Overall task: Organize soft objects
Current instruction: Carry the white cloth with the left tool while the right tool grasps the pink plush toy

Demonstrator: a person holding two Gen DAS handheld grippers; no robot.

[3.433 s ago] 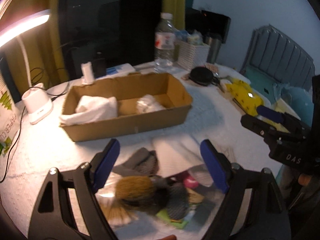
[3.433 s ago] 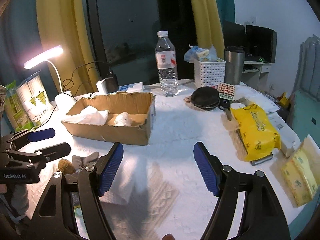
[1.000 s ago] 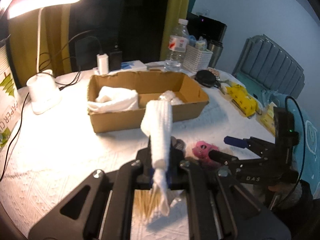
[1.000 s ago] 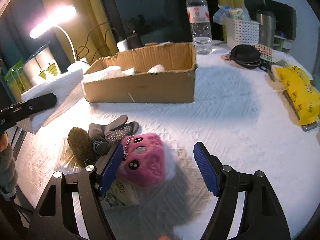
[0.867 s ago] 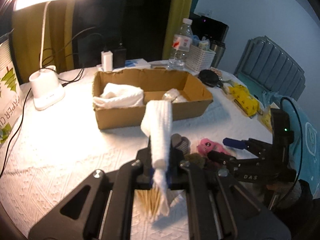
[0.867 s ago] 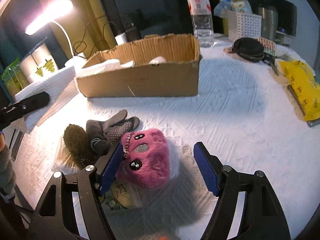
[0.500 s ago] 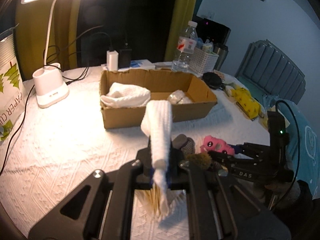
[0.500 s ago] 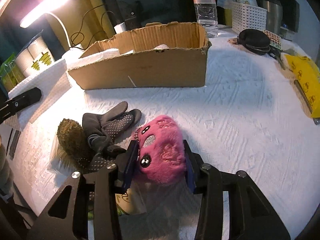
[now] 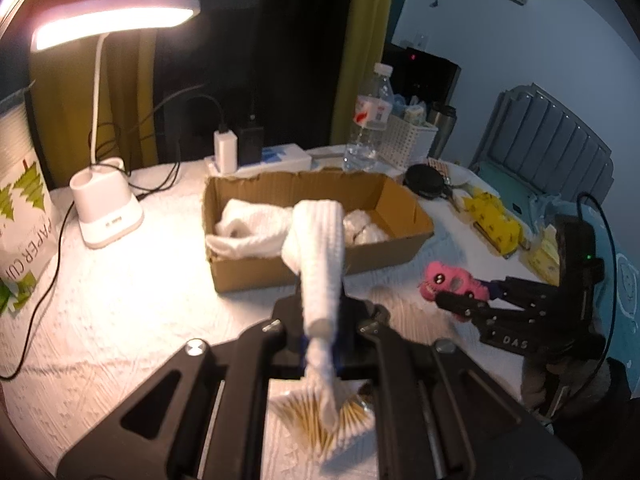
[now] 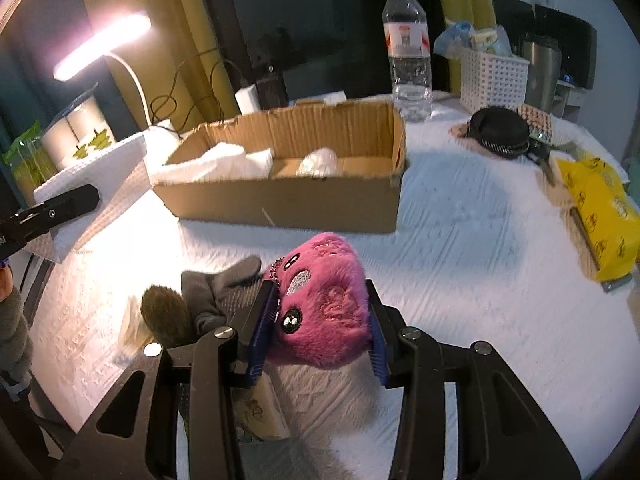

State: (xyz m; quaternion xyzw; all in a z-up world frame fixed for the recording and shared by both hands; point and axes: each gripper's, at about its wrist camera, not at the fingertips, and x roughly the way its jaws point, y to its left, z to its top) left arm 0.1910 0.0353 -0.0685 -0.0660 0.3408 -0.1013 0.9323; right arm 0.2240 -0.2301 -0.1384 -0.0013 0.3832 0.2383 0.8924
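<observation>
Left wrist view: your left gripper (image 9: 322, 344) has its fingers clamped on a folded white towel (image 9: 320, 256) that rises through the centre of the frame, in front of the cardboard box (image 9: 316, 216) at mid-frame. In the right wrist view, your right gripper (image 10: 320, 320) has its fingers closed against both sides of the pink plush toy (image 10: 324, 300) at lower centre. A grey glove (image 10: 218, 292) lies on the white tabletop (image 10: 480, 280) just left of it, with the box beyond.
</observation>
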